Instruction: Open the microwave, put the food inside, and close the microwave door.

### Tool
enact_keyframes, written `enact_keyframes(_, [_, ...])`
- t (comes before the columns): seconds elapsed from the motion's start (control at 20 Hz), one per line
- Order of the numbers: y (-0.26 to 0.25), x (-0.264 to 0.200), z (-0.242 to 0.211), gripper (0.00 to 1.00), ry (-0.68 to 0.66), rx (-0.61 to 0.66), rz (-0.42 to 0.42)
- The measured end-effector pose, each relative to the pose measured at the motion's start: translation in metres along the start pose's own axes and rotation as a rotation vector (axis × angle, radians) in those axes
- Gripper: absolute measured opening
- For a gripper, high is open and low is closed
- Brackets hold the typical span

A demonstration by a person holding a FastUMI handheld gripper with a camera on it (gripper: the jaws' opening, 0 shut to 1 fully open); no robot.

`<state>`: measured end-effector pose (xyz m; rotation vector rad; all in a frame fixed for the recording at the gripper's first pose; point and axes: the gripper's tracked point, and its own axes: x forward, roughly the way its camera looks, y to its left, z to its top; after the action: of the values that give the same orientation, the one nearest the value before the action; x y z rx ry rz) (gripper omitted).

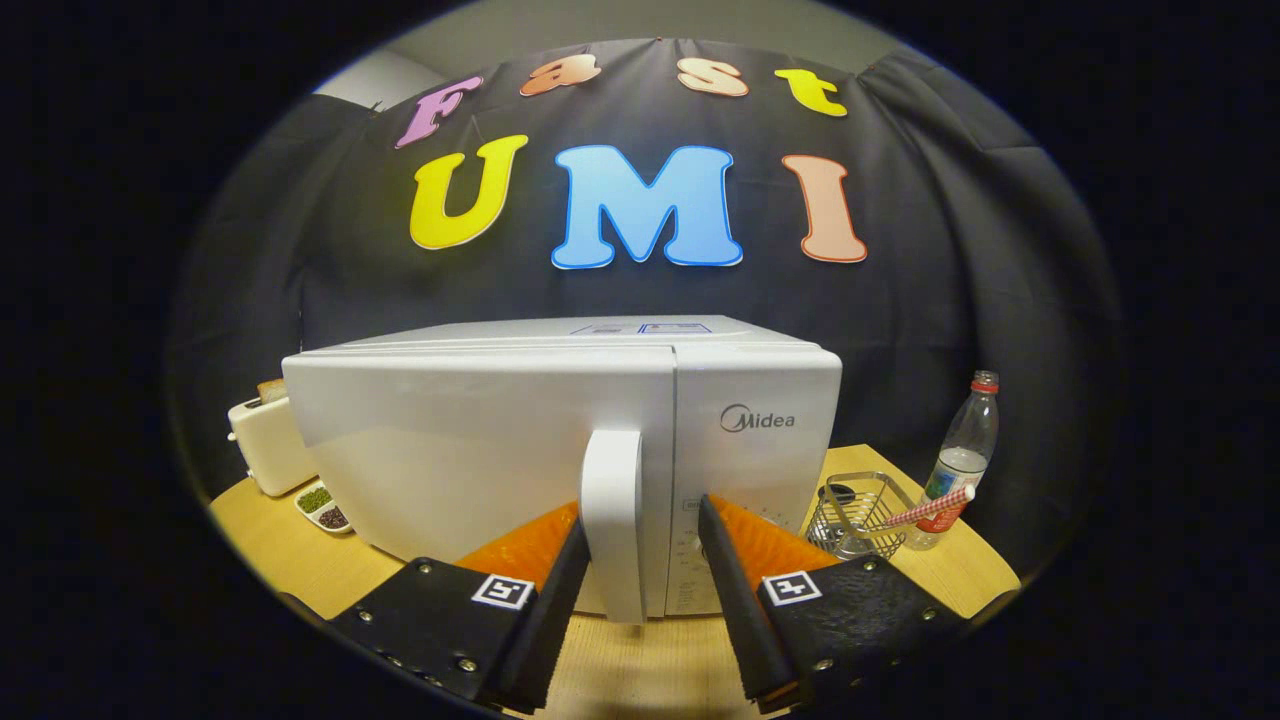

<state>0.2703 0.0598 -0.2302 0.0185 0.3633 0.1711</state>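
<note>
Microwave [560, 440] faces you, door shut, handle [612, 520] upright between your spread jaws; "Midea" on its front.

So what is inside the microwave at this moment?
That cannot be seen: the microwave door is shut and opaque, so it covers the whole cavity. The gripper is open, its fingers either side of the white door handle, not yet clamped.

White microwave [560, 440] with a white handle [612, 520], on a pale wood table [640, 660]. At nine o'clock, a cream toaster [265, 445]. At three o'clock, a clear bottle [958, 462] with a red cap; a red-and-white striped straw [925, 510] over a silver wire basket [858, 512].
</note>
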Motion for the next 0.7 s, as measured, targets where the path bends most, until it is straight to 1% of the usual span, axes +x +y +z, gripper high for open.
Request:
enact_keyframes(0.1, [0.006, 0.0, -0.007, 0.68, 0.025, 0.013, 0.004])
enact_keyframes(0.15, [0.005, 0.001, -0.005, 0.47, 0.01, 0.011, -0.011])
enact_keyframes(0.3, [0.008, 0.001, -0.005, 0.46, 0.033, 0.031, -0.023])
enact_keyframes(0.35, [0.012, -0.002, -0.006, 0.36, 0.05, 0.029, -0.006])
enact_keyframes(0.4, [0.014, -0.006, -0.001, 0.36, 0.046, 0.015, -0.023])
enact_keyframes(0.45, [0.011, 0.001, -0.008, 0.17, 0.069, -0.003, -0.028])
enact_keyframes(0.55, [0.014, -0.002, -0.009, 0.17, 0.088, 0.027, -0.018])
enact_keyframes(0.7, [0.014, -0.003, -0.007, 0.17, 0.103, 0.022, -0.002])
